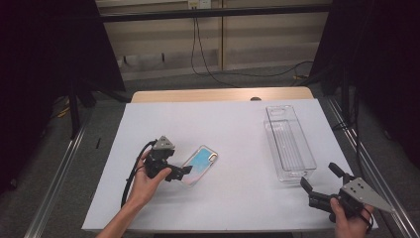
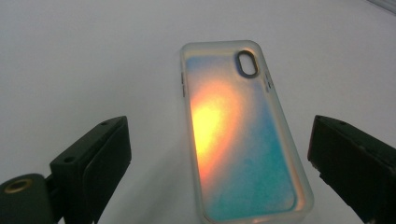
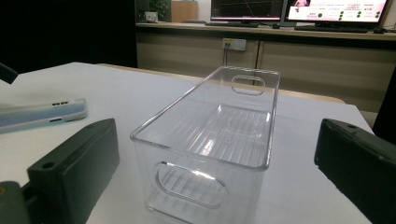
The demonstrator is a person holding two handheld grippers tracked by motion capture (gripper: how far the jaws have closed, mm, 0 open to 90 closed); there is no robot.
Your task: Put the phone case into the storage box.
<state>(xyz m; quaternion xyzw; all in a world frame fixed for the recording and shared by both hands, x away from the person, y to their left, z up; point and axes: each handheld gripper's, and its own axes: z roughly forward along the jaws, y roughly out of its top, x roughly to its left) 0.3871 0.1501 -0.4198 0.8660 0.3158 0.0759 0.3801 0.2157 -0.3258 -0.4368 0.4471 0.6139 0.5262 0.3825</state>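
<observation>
Iridescent blue and orange, a phone case point(image 1: 199, 164) lies flat on the white table point(image 1: 233, 198), camera cut-out pointing away from the person, as the left gripper point(image 1: 184, 171) closes in on its near end with jaws spread wide, apparently lined up to straddle the case across its width before a pinch. Off to the right stands a clear bin point(image 1: 289, 144), empty and set lengthwise, likely where the case is bound; the right gripper point(image 1: 319, 178) waits just beside the bin's near end, jaws also spread and holding nothing, perhaps ready to steady it. From the left gripper view, the case point(image 2: 243, 135) sits between the jaws, untouched, its sheen plain. Seen low from the right gripper view, the bin point(image 3: 215, 135) shows its ribbed floor and handle slots, with the case's side buttons point(image 3: 58, 103) visible beyond.
</observation>
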